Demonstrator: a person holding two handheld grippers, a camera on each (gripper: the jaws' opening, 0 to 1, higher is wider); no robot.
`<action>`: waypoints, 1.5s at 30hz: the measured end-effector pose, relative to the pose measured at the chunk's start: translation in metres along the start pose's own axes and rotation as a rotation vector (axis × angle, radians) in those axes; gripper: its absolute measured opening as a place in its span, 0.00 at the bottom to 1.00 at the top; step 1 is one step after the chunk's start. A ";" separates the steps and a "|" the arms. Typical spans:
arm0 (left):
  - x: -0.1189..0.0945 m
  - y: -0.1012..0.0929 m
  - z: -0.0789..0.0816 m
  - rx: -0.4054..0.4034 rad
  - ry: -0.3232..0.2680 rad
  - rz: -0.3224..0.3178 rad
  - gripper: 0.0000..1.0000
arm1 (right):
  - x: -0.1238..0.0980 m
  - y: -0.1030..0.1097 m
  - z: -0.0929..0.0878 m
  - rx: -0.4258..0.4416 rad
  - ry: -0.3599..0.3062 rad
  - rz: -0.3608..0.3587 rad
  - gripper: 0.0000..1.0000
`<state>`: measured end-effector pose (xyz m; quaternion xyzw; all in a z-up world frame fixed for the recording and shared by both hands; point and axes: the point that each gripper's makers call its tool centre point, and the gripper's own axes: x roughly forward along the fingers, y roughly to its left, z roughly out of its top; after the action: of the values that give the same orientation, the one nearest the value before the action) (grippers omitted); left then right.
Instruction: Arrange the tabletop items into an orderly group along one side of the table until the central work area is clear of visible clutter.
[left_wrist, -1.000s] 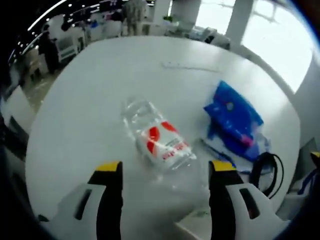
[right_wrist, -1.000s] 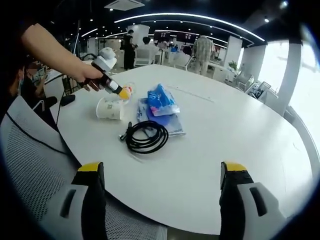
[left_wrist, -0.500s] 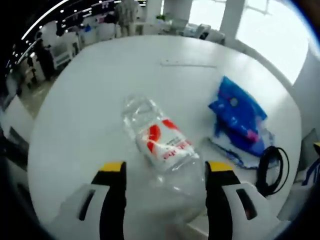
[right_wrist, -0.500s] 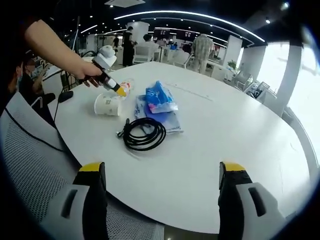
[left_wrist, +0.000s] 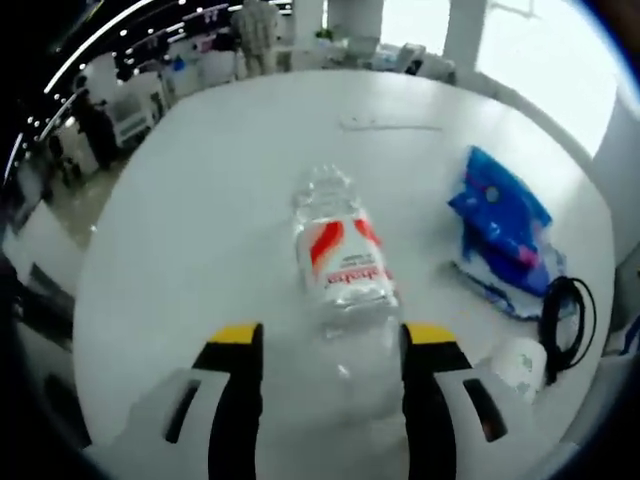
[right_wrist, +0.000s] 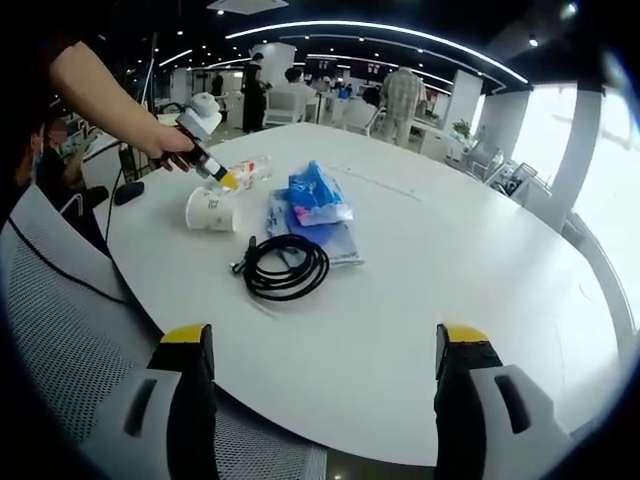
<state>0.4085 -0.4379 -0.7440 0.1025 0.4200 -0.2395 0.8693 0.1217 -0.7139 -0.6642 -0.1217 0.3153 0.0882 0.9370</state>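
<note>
A clear water bottle (left_wrist: 345, 265) with a red-and-white label lies on the white round table (left_wrist: 200, 200), pointing away from me. Its near end sits between the jaws of my left gripper (left_wrist: 332, 340), which press against its sides. From the right gripper view, the left gripper (right_wrist: 215, 172) is held by a person's hand (right_wrist: 165, 145) at the bottle (right_wrist: 250, 170). A blue packet (right_wrist: 315, 195), a coiled black cable (right_wrist: 285, 268) and a tipped paper cup (right_wrist: 208, 210) lie close together. My right gripper (right_wrist: 320, 345) stands open near the table's edge, holding nothing.
The blue packet (left_wrist: 505, 225), the cable (left_wrist: 565, 315) and the cup (left_wrist: 520, 365) lie to the right of the bottle. A grey mesh chair (right_wrist: 70, 330) stands beside the table (right_wrist: 450, 260). Desks, chairs and people fill the room behind.
The left jaws have narrowed around the bottle, and the bottle has swung into line with them. The right gripper has barely moved.
</note>
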 end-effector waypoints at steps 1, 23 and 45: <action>0.001 -0.001 0.001 0.009 -0.006 -0.003 0.52 | 0.000 0.000 0.000 0.000 0.000 0.000 0.92; 0.026 -0.012 0.018 0.061 -0.005 -0.006 0.47 | 0.000 -0.004 -0.003 0.020 0.012 -0.012 0.89; 0.037 -0.014 0.018 0.109 0.005 -0.032 0.41 | 0.000 -0.003 -0.007 0.009 0.035 -0.010 0.87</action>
<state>0.4333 -0.4684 -0.7613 0.1437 0.4100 -0.2756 0.8575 0.1185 -0.7191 -0.6695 -0.1204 0.3315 0.0799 0.9323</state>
